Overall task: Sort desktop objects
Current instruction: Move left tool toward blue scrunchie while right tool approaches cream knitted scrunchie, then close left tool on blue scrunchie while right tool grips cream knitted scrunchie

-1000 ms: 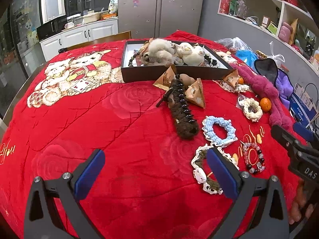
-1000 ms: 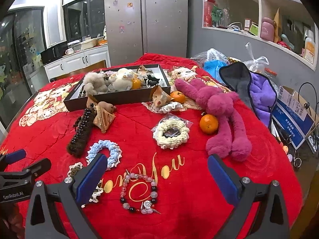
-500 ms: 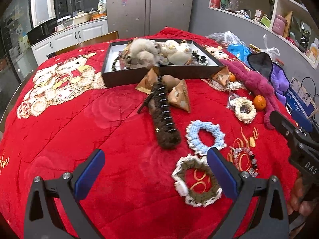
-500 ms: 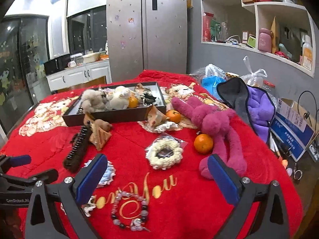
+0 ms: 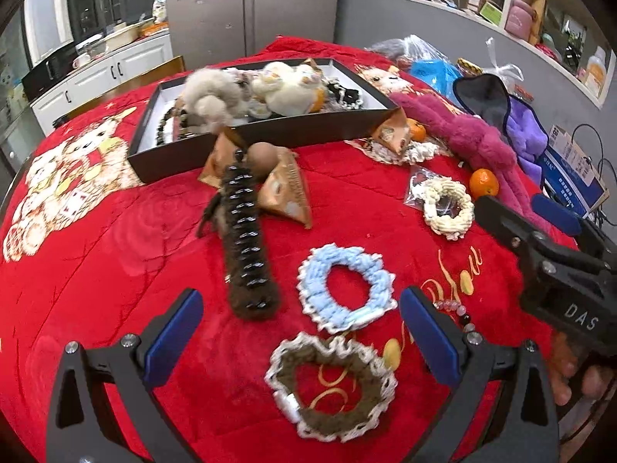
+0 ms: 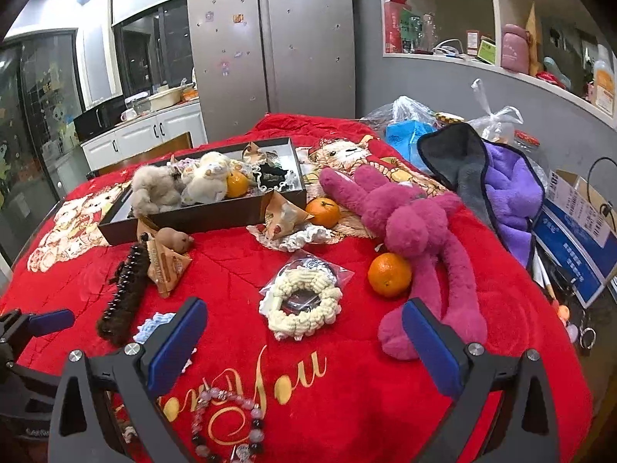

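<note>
1. The left gripper [image 5: 300,332] hangs with fingers wide and empty over a brown crocheted scrunchie with a white frilled edge [image 5: 331,384] on the red plush blanket [image 5: 115,270].
2. The right gripper [image 6: 304,341] is also spread wide, holding nothing, above a pink-and-black beaded bracelet [image 6: 227,420].
3. A dark rectangular tray [image 5: 246,135] of plush toys sits at the far side.

left tongs [image 5: 300,332] spread wide, empty; right tongs [image 6: 304,343] spread wide, empty
</note>
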`<state>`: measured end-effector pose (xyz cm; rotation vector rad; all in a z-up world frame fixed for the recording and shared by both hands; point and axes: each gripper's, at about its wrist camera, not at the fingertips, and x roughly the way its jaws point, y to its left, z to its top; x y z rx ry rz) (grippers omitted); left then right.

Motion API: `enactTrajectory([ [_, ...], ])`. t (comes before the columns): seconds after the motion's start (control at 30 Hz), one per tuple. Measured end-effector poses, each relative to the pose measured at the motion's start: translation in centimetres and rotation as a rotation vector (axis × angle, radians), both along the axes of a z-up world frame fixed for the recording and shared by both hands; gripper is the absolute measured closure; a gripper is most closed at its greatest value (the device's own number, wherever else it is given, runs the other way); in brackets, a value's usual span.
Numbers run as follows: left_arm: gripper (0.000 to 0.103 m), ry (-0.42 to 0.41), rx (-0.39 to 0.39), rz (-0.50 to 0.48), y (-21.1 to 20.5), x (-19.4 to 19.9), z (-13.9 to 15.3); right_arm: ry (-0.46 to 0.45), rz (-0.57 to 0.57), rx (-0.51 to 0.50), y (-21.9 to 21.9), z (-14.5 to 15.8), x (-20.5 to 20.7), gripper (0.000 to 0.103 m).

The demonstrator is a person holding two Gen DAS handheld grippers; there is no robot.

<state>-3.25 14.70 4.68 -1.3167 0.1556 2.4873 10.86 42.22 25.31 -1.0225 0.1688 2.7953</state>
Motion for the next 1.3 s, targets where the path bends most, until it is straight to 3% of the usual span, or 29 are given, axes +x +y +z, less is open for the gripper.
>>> enactTrajectory([
  [0.33,0.000,-0.031,-0.027,-0.032,2.0,-2.3,-1.4,-0.008,-0.014,-0.154,2.4,-2.0,-2.2,0.000],
  [0.5,0.000,-0.024,-0.062,-0.028,2.5,-3.1,-2.1,-0.067,-0.008,-0.052,2.0,-2.7,-3.4,0.000],
  [0.67,0.000,-0.009,-0.099,-0.031,2.7,-3.3,-2.5,-0.090,0.014,-0.104,2.4,-3.5,-4.2,0.000],
  [1.07,0.000,-0.052,-0.028,-0.020,1.4,-3.6,-4.3,-0.114,0.024,-0.089,2.3,-5.0,-5.2,0.000],
  [1.13,0.000,-0.037,-0.022,-0.018,1.4,-3.5,-4.5,-0.119,0.020,-0.088,2.3,-5.1,-5.3,0.007],
  [1.27,0.005,-0.017,-0.010,-0.022,1.3,-3.1,-4.4,-0.108,0.042,-0.137,2.7,-5.1,-5.1,0.043],
  [1.3,0.011,-0.011,0.002,-0.025,1.2,-2.9,-4.2,-0.109,0.036,-0.145,2.9,-5.2,-5.0,0.050],
])
